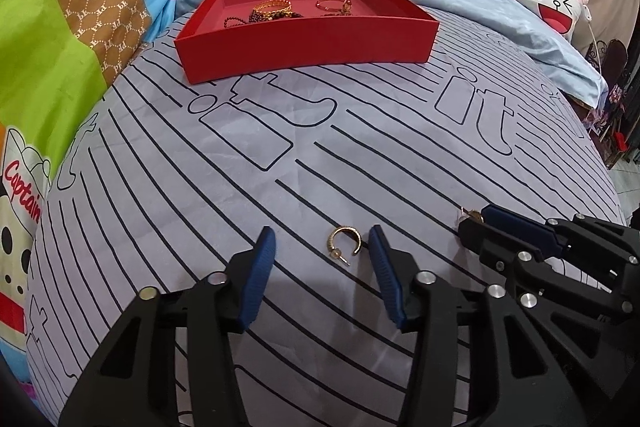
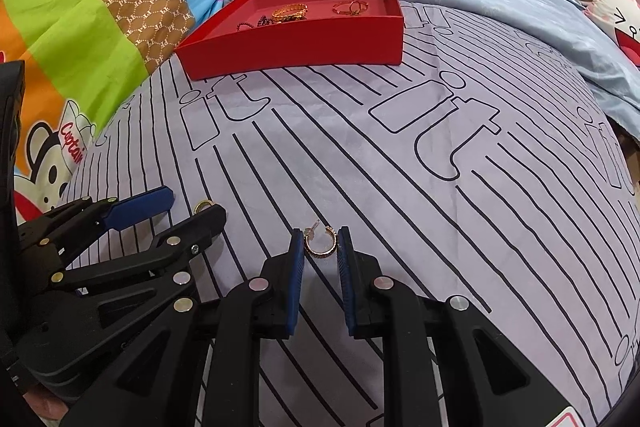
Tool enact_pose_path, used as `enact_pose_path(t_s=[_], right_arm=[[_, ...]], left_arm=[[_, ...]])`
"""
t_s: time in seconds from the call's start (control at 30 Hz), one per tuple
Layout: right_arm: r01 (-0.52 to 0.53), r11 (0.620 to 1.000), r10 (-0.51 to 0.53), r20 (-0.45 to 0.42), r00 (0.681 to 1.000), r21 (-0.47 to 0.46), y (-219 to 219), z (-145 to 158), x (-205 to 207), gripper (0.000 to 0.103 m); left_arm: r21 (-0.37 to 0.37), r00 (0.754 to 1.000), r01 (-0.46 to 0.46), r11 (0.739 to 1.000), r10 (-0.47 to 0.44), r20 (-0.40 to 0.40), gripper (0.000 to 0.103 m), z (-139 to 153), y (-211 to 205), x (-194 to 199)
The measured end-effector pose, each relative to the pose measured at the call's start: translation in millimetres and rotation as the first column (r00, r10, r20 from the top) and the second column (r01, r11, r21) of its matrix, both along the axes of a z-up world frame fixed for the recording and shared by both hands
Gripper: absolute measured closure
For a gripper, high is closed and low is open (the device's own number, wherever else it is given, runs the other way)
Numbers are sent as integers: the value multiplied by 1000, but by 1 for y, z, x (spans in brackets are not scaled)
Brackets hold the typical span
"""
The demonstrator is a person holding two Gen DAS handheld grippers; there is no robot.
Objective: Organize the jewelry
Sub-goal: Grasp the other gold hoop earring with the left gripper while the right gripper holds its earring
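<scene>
A red tray (image 1: 304, 43) lies at the far side of the striped bedsheet and holds gold bracelets (image 1: 276, 7) and a dark chain; it also shows in the right wrist view (image 2: 296, 45). My left gripper (image 1: 322, 247) is open, low over the sheet, with a gold hoop earring (image 1: 344, 243) lying between its fingertips, nearer the right one. My right gripper (image 2: 320, 241) has its jaws narrowed around a second gold hoop earring (image 2: 320, 245) on the sheet; whether the pads touch it is unclear. The right gripper also shows in the left wrist view (image 1: 474, 223).
A colourful cartoon quilt (image 1: 60, 27) lies to the left. A light blue pillow (image 1: 500, 7) and a cat-face cushion (image 1: 554, 3) lie at the back right. The bed edge drops off at the far right.
</scene>
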State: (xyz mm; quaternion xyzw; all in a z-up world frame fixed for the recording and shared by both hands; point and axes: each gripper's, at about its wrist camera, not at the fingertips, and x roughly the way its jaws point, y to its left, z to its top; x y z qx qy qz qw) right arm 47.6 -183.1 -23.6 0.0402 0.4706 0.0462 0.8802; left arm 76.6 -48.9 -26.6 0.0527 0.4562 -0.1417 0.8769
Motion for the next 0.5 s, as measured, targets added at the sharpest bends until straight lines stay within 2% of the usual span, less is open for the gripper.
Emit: enact_pose_path(t_s=[0.07, 0.23, 0.5], right_arm=[[0, 1000, 0, 0, 1000, 0, 0, 0, 0, 87], [0, 1000, 0, 0, 1000, 1, 0, 0, 0, 87], [-8, 1000, 8, 3, 1000, 2, 3, 1, -2, 87]], left_arm=[[5, 1000, 7, 1000, -7, 5, 71, 0, -1, 0], [2, 1000, 17, 1000, -17, 4, 85, 0, -1, -1], [-22, 1000, 19, 1000, -19, -9, 87, 1, -1, -4]])
